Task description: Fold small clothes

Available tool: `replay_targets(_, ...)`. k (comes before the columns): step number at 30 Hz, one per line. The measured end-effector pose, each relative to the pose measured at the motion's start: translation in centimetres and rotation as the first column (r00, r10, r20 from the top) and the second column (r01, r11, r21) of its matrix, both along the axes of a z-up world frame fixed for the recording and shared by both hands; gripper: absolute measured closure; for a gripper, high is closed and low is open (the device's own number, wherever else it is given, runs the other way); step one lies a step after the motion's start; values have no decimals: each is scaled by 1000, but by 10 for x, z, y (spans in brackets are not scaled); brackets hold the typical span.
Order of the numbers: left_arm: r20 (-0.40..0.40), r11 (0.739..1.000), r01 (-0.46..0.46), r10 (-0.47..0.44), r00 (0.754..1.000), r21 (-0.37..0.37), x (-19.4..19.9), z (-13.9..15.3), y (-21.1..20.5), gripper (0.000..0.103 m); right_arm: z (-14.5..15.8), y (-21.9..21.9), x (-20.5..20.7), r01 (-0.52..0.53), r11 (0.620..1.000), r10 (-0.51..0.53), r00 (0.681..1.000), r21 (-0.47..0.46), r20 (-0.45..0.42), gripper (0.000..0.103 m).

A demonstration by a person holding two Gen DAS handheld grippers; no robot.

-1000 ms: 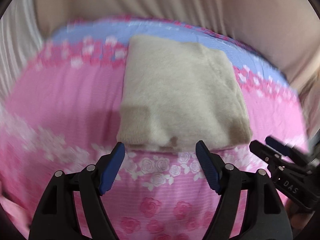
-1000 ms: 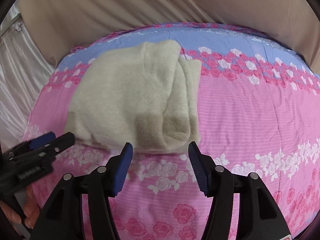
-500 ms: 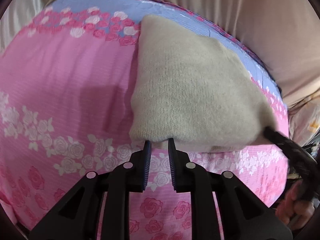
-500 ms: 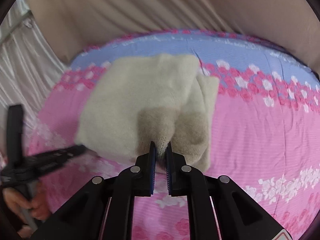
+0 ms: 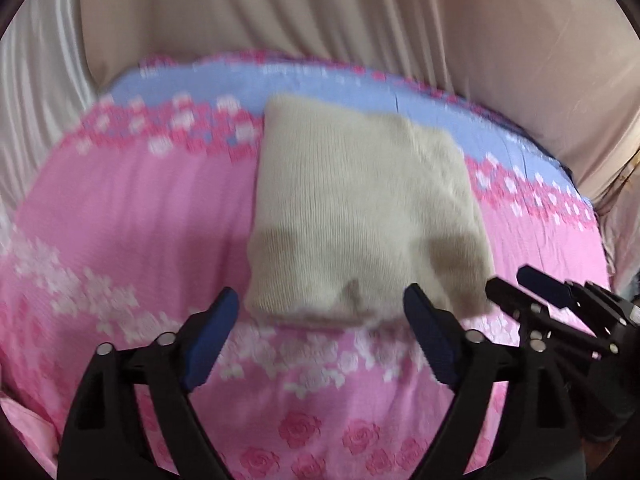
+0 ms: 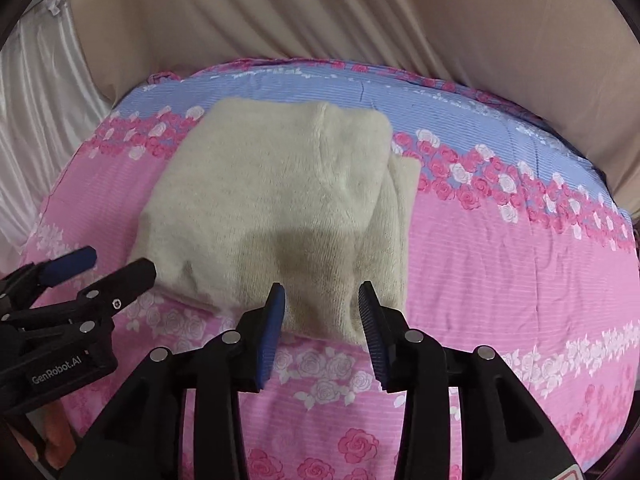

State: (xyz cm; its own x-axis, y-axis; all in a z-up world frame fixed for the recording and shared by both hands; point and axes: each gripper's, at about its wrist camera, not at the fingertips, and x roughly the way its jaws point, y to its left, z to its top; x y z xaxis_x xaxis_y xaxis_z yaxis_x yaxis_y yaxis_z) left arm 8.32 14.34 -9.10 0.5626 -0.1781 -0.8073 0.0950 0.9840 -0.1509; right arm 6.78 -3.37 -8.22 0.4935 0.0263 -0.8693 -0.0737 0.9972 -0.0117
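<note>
A cream knitted garment, folded into a thick rectangle, lies on the pink and blue floral bedsheet. It also shows in the right wrist view. My left gripper is open and empty just in front of the garment's near edge. My right gripper is open, its jaws standing either side of the near right corner of the garment without gripping it. Each gripper shows in the other's view: the right one at the right, the left one at the left.
Beige curtains hang behind the bed, with a white satin curtain at the left. The bed's far edge runs under the curtains. Pink sheet lies to the right of the garment.
Both grippers were shut at the garment's near edge half a second ago; now both are open and drawn back a little. The garment lies flat on the sheet.
</note>
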Motion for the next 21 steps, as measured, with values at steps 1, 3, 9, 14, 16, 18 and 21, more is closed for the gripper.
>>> replay_targets(1, 14, 1000, -1, 1, 1000, 22, 0, 3, -2, 14, -1, -1, 0, 10, 1000, -10, 1000, -1, -6, 64)
replay_targets(3, 17, 999, 16, -17, 1000, 39, 0, 3, -7, 14, -4, -3, 1, 27, 1000, -27, 1000, 14, -15, 64)
replay_targets(9, 11, 994, -40, 39, 999, 104, -1, -4, -14, 14, -6, -8, -8, 64, 998, -64, 998, 26, -11, 63)
replay_targets(14, 19, 992, -53, 51, 999, 116, -4, -4, -15, 14, 1, -18, -21, 117, 992, -119, 992, 47, 52, 55)
replay_targets(16, 12, 993, -46, 45, 999, 110, -5, -6, -16, 14, 0, -21, -24, 137, 989, -141, 988, 63, 57, 54)
replay_targets(18, 8, 993, -49, 49, 999, 111, -5, -8, -16, 14, -1, -23, -27, 152, 986, -155, 986, 64, 56, 54)
replay_targets(21, 1, 992, -46, 46, 999, 115, -8, -11, -18, 14, -2, -24, -30, 160, 985, -164, 985, 69, 55, 53)
